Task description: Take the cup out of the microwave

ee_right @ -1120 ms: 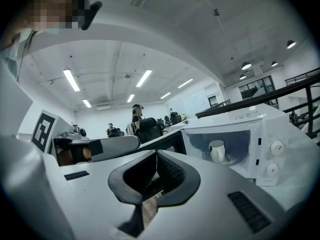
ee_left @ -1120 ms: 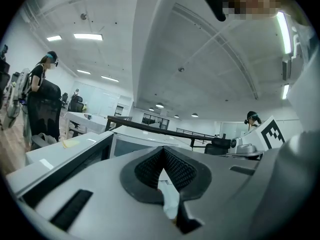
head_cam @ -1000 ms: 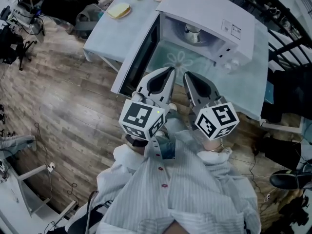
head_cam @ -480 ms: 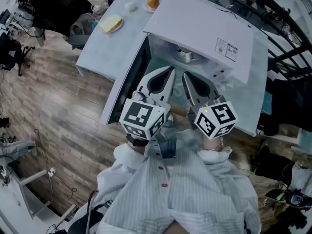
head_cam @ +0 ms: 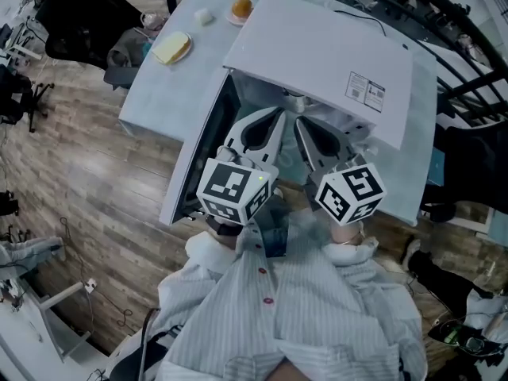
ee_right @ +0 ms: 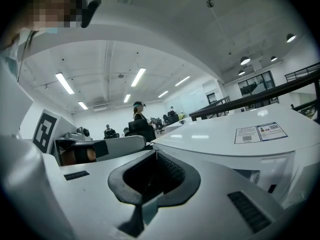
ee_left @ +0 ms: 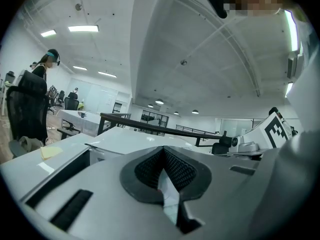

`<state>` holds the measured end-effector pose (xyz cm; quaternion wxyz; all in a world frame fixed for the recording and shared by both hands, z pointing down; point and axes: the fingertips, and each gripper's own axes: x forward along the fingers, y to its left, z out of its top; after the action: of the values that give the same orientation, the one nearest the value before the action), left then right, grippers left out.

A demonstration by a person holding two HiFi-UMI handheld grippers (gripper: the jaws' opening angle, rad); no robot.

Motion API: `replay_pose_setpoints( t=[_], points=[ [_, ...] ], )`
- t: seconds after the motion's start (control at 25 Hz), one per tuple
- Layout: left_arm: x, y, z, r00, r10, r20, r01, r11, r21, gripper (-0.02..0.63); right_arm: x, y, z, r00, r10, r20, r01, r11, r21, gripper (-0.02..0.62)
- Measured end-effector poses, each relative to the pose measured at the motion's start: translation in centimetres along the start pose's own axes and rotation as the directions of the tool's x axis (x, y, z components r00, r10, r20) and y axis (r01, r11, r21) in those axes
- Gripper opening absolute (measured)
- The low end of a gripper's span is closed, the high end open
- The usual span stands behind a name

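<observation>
Shirt [head_cam: 305, 316]: pale with fine stripes, small dark red buttons [head_cam: 263, 274] down the front.
Cuffs [head_cam: 208, 248]: long sleeves ending right behind the tools.
Left gripper [ee_left: 162, 149]: light grey shell, black ribbed pads [ee_left: 178, 169] in a dark-rimmed hollow.
Right gripper [ee_right: 156, 152]: same grey shell and dark hollow.
Left cube [head_cam: 232, 190]: white, black square markers, at the tool's rear.
Right cube [head_cam: 350, 194]: likewise.

Counter [head_cam: 163, 94]: pale and plain, seen from above, set on the floor.
Microwave [head_cam: 317, 50]: white, stood on the counter's right part; its door [head_cam: 198, 161] is swung open past the counter's near edge.
Plate [head_cam: 188, 44]: laid near the counter's far left edge, a yellow slab [head_cam: 169, 49] carried on it.
White lump [head_cam: 204, 16]: placed beyond the plate.
Orange piece [head_cam: 241, 9]: placed just beside the microwave's far corner.
Floor [head_cam: 87, 181]: laid with wood planks.
</observation>
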<state>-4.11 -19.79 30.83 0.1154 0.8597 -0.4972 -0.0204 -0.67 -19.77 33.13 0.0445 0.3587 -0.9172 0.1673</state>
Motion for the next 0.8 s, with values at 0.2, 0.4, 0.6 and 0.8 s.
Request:
replay_pose_setpoints(
  t=[0.2, 0.4, 0.6, 0.8],
  points=[
    [0.8, 0.4, 0.2, 1.0, -0.027, -0.015, 0.027, 1.0, 0.0, 0.009, 0.6, -0.4, 0.3, 1.0, -0.02, 0.003, 0.02, 1.0, 0.012, 0.035],
    [1.2, 0.5, 0.2, 0.999, -0.045, -0.022, 0.045, 0.999, 0.0, 0.009, 0.6, -0.9, 0.4, 0.999, -0.05, 0.015, 0.05, 0.998, 0.03, 0.035],
    [1.4, 0.6, -0.6, 0.998, -0.048, -0.035, 0.048, 0.999, -0.004, 0.009, 0.7, -1.4, -0.1, 0.998, -0.067, 0.015, 0.067, 0.997, 0.04, 0.035],
    [1.4, 0.8, -2.1, 0.998, -0.04, -0.056, 0.04, 0.999, -0.019, 0.009, 0.6, -2.0, -1.7, 0.997, -0.082, -0.001, 0.082, 0.995, 0.061, 0.035]
  ],
)
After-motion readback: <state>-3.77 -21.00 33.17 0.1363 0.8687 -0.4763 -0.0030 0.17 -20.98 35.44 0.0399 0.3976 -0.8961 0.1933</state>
